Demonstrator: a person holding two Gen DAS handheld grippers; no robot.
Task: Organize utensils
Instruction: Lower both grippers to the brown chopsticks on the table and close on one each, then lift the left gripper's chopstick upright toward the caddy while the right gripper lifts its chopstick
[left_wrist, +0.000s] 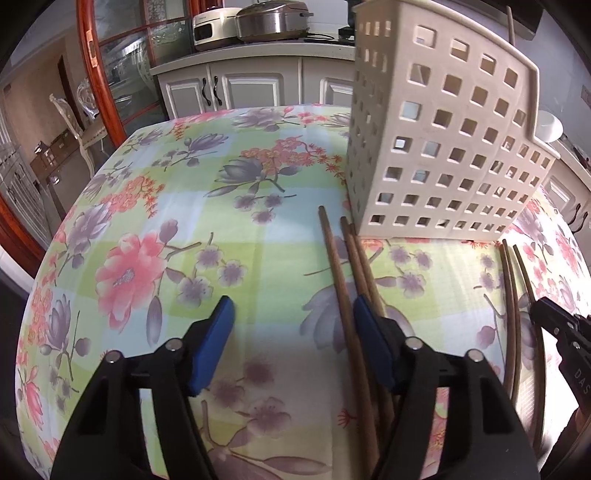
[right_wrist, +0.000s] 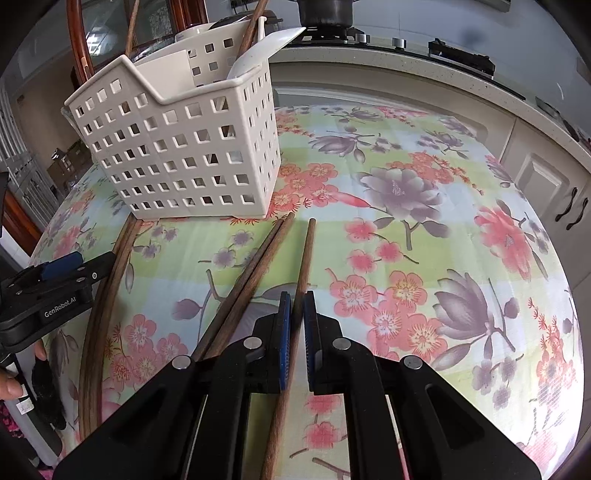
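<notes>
A white perforated utensil basket stands on the floral tablecloth; in the right wrist view the basket holds a white spoon and brown chopsticks. Several brown wooden chopsticks lie on the cloth in front of it. My left gripper is open, with one chopstick between its fingers near the right pad. My right gripper is nearly shut around a single chopstick lying on the cloth. Two more chopsticks lie just left of it, and another pair further left.
The table has a rounded edge. Kitchen cabinets and a counter with cookers stand behind. A stove counter lies beyond the table. My left gripper shows in the right wrist view at the left edge.
</notes>
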